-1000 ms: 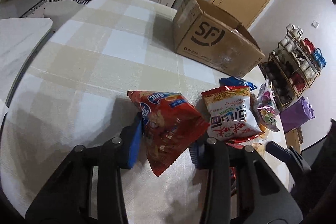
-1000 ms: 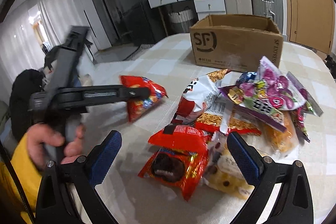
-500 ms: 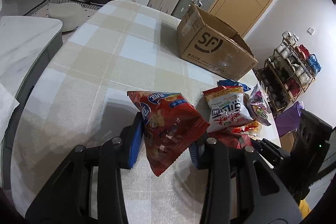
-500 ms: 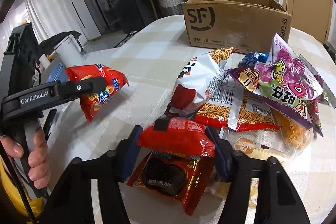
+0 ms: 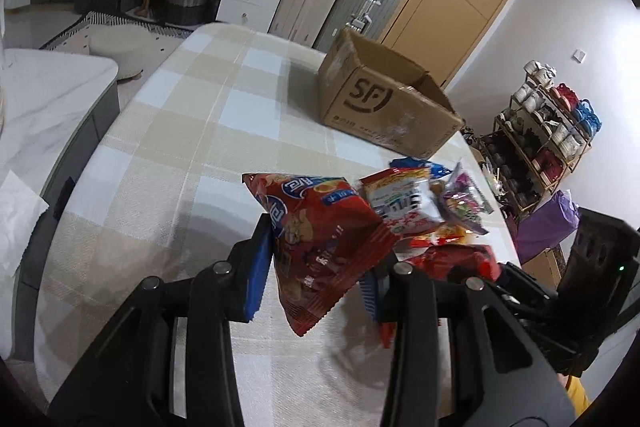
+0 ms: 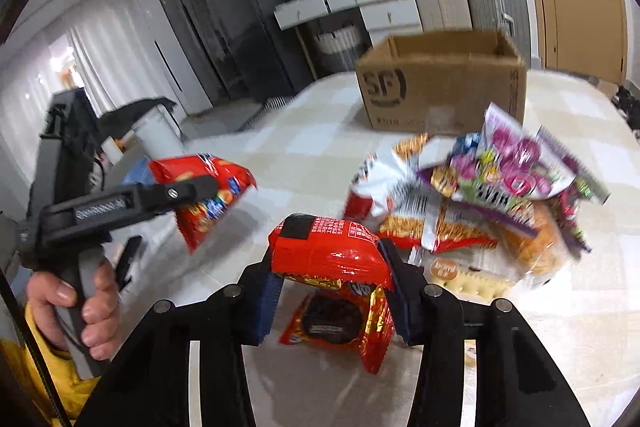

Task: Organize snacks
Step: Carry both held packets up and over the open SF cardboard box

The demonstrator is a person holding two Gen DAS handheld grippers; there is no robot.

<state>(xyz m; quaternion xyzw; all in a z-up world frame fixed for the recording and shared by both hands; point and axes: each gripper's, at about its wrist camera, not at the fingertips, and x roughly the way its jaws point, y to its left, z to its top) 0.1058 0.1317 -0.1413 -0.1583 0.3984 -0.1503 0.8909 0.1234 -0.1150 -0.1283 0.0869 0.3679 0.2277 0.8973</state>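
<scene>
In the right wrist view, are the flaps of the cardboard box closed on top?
No, the cardboard box stands open at the top, and its inner back wall shows above the front edge.

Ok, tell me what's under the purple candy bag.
The purple candy bag lies on the noodle packet and an orange snack. Anything deeper is covered.

Glossy foil-like snack bags (image 6: 328, 247); matt cardboard box (image 5: 384, 107); woven-looking tablecloth (image 5: 168, 155), possibly cotton.
</scene>
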